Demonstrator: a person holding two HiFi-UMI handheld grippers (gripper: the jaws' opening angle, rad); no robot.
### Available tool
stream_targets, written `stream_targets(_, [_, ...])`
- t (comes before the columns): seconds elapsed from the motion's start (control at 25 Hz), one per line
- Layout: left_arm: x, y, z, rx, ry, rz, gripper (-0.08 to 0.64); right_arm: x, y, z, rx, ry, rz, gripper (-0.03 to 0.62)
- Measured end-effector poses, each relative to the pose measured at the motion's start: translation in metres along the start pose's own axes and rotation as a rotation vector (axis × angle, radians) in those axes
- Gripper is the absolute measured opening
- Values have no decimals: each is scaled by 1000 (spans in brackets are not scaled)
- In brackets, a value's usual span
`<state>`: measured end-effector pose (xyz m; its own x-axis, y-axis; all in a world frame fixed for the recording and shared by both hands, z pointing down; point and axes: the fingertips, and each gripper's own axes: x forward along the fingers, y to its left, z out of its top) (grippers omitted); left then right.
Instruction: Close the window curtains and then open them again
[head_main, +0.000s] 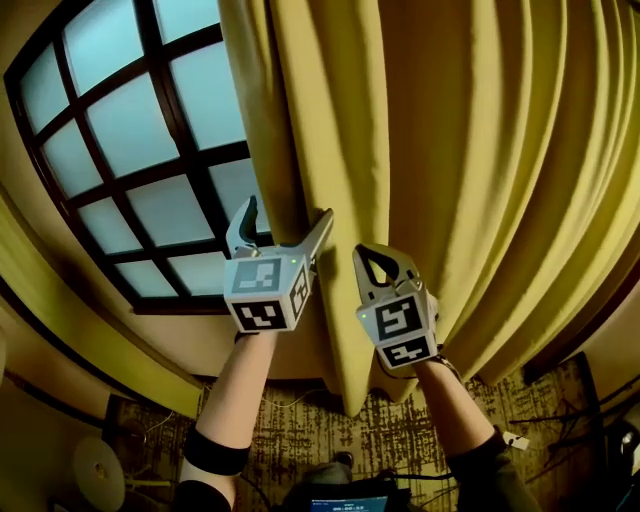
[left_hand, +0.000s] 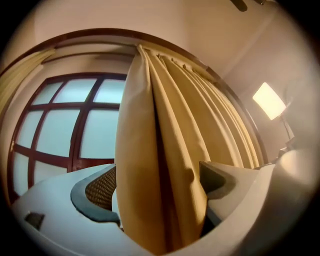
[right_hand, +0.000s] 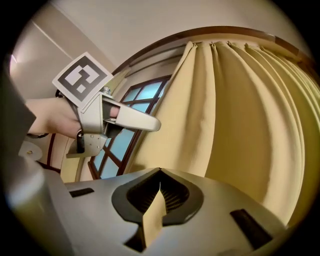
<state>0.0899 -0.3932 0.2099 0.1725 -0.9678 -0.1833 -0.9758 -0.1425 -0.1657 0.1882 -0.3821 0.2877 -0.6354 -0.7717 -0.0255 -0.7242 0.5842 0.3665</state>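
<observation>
The pleated mustard-yellow fabric curtain (head_main: 450, 150), gathered beside the dark-framed window (head_main: 130, 130), is pinched by one thin fold in the fully closed right gripper (head_main: 372, 262) and merely straddled by the wide-open left gripper (head_main: 288, 215), so the fold may be pulled free by a one-sided tug.

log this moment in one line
left tongs: open, around yellow pleated fabric curtain edge | right tongs: shut on curtain
</observation>
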Motion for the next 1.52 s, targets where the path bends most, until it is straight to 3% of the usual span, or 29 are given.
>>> stream_targets(0.28, [48,27,60,44,-80,21,528,16,-35,53,-68,-40,-93,17])
stream_targets(0.56, [75,25,77,50,-132,-43,516,22,-62,78,-116,-65,-149,18])
stream_targets(0.72, [77,26,90,76,-166,-72,392,28,-68,91,-127,-80,-165,18])
stream_targets(1.04, [70,-7,103,177,-249,-217,29,31,-75,101,-137,-85,-210,20])
stream_targets(1.52, [95,-80,115,332,-296,-425,8,2,-128,80,-118,-26,-380,20])
